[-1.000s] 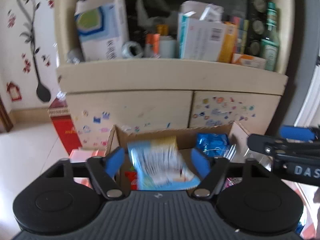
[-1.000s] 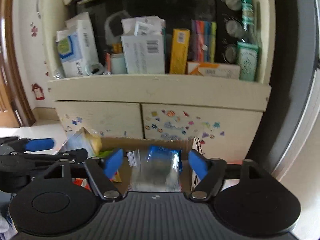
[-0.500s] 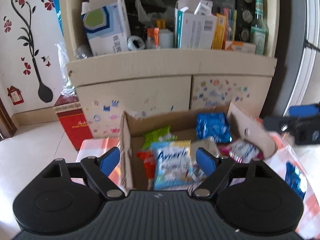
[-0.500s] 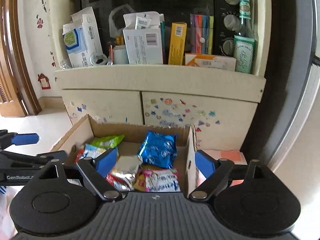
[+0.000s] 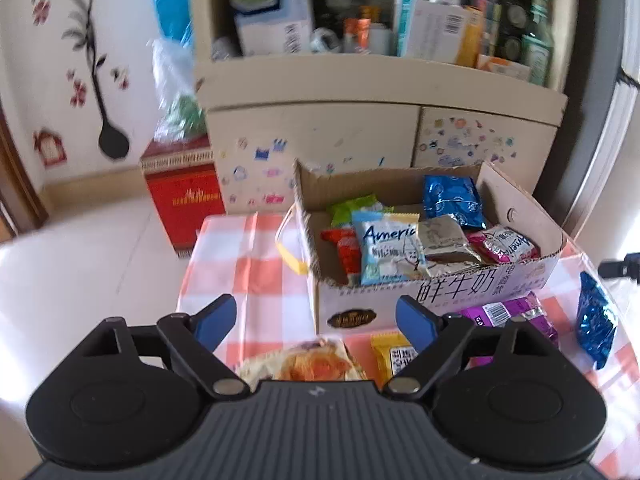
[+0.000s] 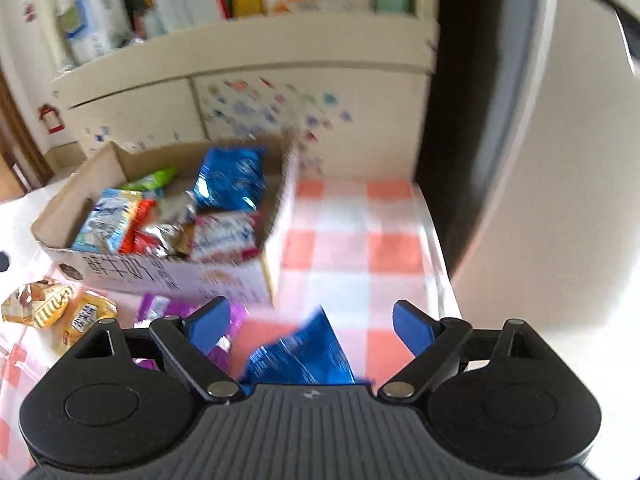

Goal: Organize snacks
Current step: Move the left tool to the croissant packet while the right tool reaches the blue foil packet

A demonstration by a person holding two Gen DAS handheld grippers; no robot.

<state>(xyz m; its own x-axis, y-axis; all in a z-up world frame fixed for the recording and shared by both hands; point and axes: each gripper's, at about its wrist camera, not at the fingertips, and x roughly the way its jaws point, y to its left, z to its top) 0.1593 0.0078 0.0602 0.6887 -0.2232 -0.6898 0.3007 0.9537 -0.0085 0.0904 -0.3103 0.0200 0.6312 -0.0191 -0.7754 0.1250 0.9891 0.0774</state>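
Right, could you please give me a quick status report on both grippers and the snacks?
Left gripper empty, fingers opening. Right gripper open, empty, above blue packet. Cardboard box part-filled; loose snacks on checked tablecloth. Nothing in the way.

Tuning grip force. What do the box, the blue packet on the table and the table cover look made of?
Box: corrugated cardboard, matte; torn brown rims, printed white front.
Blue packet: foil or metallised film, probably; glossy, crinkled, bright glints.
Table cover: thin plastic sheet, apparently; checked, faint sheen, creases.

- A table with an orange-and-white checked cloth [image 5: 256,264].
- On it: a cardboard box [image 5: 400,300], a purple packet [image 5: 508,312], a yellow packet [image 5: 394,354], a blue packet [image 5: 596,324], a pastry packet [image 5: 304,362].
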